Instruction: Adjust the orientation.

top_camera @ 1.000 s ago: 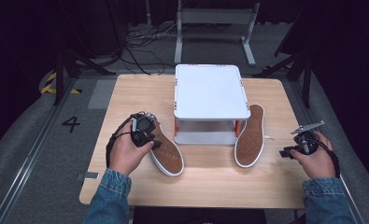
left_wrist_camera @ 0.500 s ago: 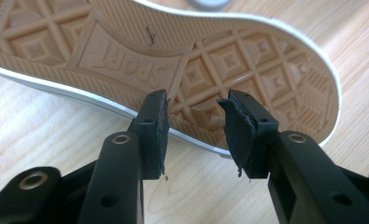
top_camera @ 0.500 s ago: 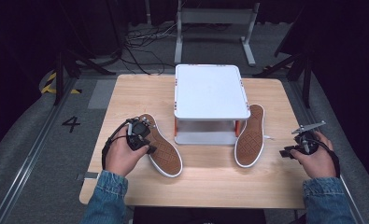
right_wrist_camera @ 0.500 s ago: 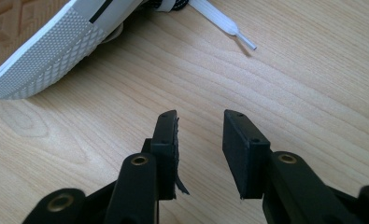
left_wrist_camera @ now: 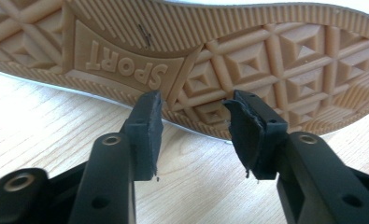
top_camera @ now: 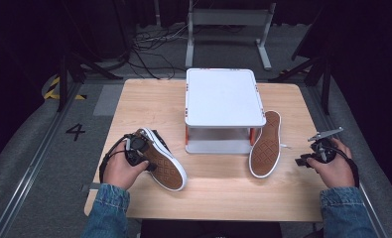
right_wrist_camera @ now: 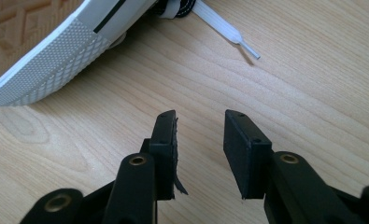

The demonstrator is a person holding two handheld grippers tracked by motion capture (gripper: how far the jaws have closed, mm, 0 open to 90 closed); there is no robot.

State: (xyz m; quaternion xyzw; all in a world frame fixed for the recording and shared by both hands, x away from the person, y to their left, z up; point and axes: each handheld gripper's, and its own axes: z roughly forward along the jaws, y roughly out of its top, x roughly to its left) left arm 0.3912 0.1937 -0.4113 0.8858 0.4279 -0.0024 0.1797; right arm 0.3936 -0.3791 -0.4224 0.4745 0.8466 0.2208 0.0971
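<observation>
Brown sole up, left tool (top_camera: pixel 143 148) lets go.
Its jaws just spread off the left shoe (top_camera: pixel 166 163); right tool (top_camera: pixel 316 154) waits, spread, pinching nothing.

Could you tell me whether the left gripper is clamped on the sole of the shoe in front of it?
No, the left gripper has open jaws with only wooden table between them, short of the shoe.

Both ends of the left shoe's sole (left_wrist_camera: pixel 219 60) beyond the left gripper view's edges.

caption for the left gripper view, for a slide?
Open left hand-held gripper facing the tan "SPORT" sole of a shoe on the wooden table.
</observation>
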